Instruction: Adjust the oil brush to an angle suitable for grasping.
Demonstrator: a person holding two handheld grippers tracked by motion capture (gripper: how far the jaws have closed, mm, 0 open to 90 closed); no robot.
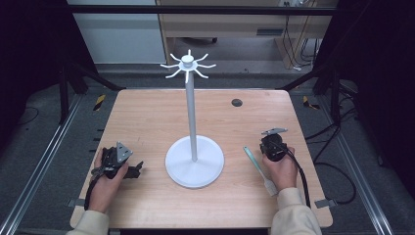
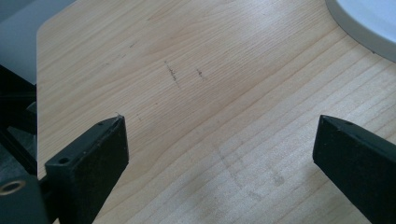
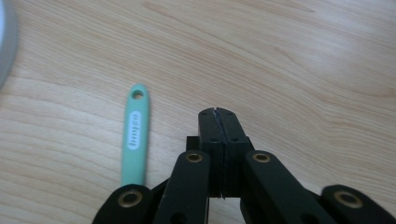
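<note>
1. Two grippers rest near the surface's (image 1: 147,112) near edge, one toward each near corner.
2. Left gripper (image 1: 128,169): fingers (image 2: 91,158) spread wide over bare wood, nothing between them.
3. Right gripper (image 3: 218,113): fingers pressed flat together, holding nothing.
4. Spatula (image 1: 260,170) lies flat just beside the right gripper, toward the stand; its green handle (image 3: 135,135) runs alongside the shut fingers without touching them, and its white blade points toward the near edge.
5. White stand (image 1: 194,161) rises upright at mid-surface, between the grippers.
</note>
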